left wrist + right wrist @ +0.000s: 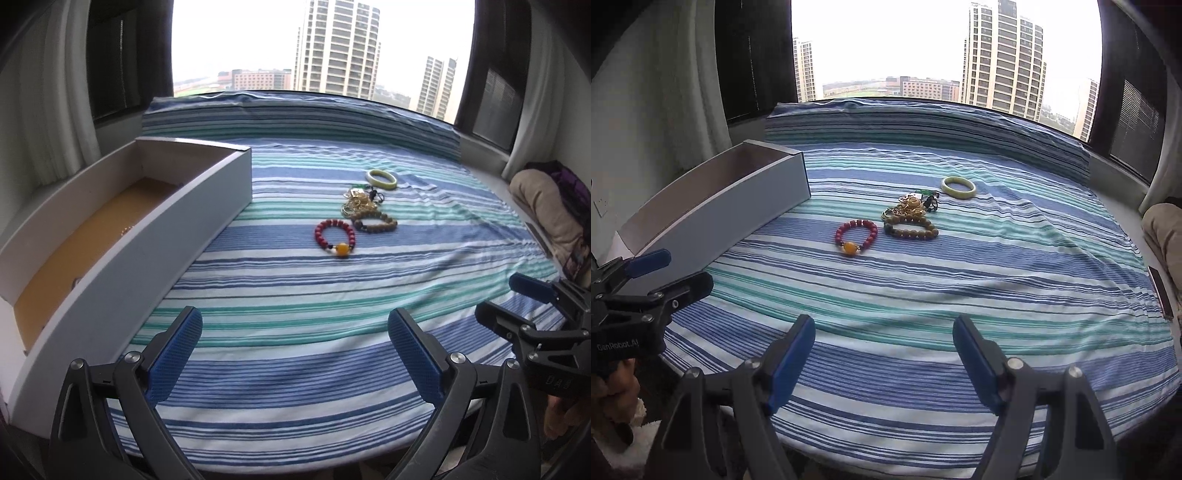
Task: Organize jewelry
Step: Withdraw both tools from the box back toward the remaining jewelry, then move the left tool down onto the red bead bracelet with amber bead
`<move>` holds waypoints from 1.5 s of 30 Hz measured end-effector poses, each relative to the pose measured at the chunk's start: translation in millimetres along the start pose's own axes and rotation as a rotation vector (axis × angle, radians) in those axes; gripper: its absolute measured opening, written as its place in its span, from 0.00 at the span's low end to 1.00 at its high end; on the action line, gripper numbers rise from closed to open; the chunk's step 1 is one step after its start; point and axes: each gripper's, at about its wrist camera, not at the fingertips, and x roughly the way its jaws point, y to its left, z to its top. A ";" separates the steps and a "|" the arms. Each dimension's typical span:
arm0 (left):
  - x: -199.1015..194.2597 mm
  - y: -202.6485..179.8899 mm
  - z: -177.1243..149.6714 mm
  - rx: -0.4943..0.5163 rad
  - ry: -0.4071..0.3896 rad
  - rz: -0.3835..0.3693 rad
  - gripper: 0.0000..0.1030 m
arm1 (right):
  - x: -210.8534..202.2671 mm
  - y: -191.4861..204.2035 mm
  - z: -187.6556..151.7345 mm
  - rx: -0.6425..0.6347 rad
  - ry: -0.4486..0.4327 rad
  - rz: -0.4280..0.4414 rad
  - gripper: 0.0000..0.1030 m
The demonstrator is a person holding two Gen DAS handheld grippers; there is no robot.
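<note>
Jewelry lies in a cluster on the striped cloth: a red bead bracelet (335,236) (856,235) with an amber bead, a brown bead bracelet (375,221) (911,228), a tangle of gold pieces (357,200) (908,206), and a pale green bangle (382,179) (958,187) farthest back. A long white box (155,236) (738,206) with a tan floor stands open at the left; a small gold piece (126,229) lies inside. My left gripper (294,354) (670,275) and right gripper (884,362) (506,301) are both open and empty, near the front edge, well short of the jewelry.
The blue, green and white striped cloth (295,295) covers the surface up to a window ledge. A beige bundle (546,206) lies at the right edge. A flat dark object (1160,295) lies at the cloth's right side. Curtains hang on both sides.
</note>
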 end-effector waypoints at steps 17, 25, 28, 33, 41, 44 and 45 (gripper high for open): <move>6.5 1.5 -0.8 -0.009 0.019 -0.003 0.98 | 0.6 -13.5 -10.2 0.041 0.013 -0.023 0.76; 13.3 -5.6 -0.3 0.008 0.036 -0.013 0.98 | 1.7 -13.3 -11.1 0.034 0.011 -0.027 0.76; 14.8 -8.5 -1.9 0.020 0.045 -0.015 0.98 | 6.2 -11.9 -12.3 0.035 0.023 -0.019 0.76; 20.5 -10.6 -1.8 0.020 0.061 -0.021 0.98 | 9.9 -11.3 -13.9 0.039 0.034 -0.004 0.76; 31.4 -10.4 -4.9 0.025 0.092 -0.021 0.98 | 18.1 -17.4 -20.7 0.055 0.065 0.000 0.76; 38.5 -8.8 -2.1 0.041 0.103 -0.021 0.98 | 19.8 -17.5 -22.0 0.058 0.071 0.006 0.76; 41.7 -9.0 0.7 0.059 0.106 -0.025 0.98 | 19.9 -17.5 -22.0 0.057 0.071 0.007 0.76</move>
